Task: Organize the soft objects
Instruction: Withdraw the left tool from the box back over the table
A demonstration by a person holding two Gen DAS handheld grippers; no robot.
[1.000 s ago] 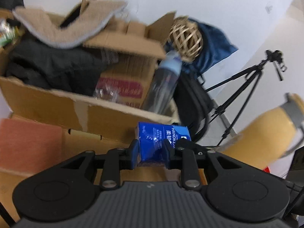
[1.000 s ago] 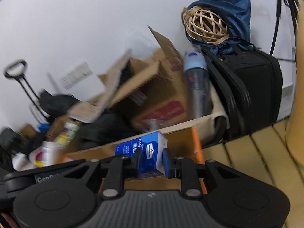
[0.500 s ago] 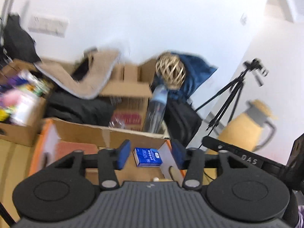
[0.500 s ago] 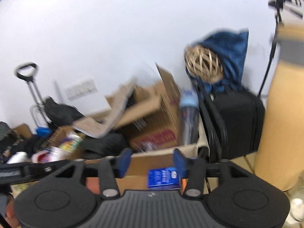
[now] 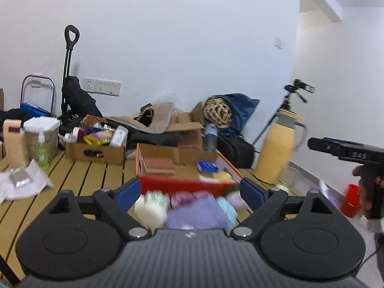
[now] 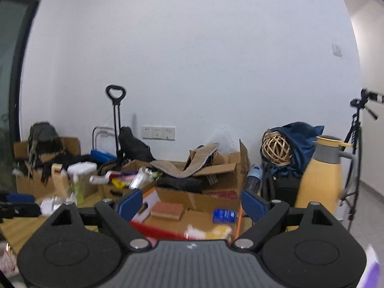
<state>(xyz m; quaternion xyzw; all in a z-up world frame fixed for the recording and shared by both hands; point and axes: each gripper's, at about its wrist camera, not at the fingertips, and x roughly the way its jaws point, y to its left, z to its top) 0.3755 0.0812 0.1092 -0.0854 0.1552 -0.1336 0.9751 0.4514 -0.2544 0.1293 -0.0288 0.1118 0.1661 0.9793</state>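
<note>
Both your tongs have just been spreading and nothing sits between their blue pads: the left gripper [image 5: 190, 193] and the right gripper [image 6: 190, 204] stand wide apart, well back from the box. The blue tissue pack [image 5: 207, 166] [image 6: 224, 216], a small glossy rectangular packet, lies flat on the floor of the orange-edged cardboard box [image 5: 138, 158], toward its right side. In the same box a reddish-brown flat block [image 5: 158, 165] rests at the left, with a pale yellow soft lump [image 5: 223, 176] nearer you. In front of it, a red basket [image 5: 182, 184] holds blurred soft items: a cream block [image 5: 148, 210], a purple knitted cloth [image 5: 199, 216], pink and pale blue pieces. Behind, an open brown carton [image 5: 96, 150] is crammed with bottles and packets, and a smooth yellow jug [image 5: 277, 148] stands on the slatted wooden floor.
</note>
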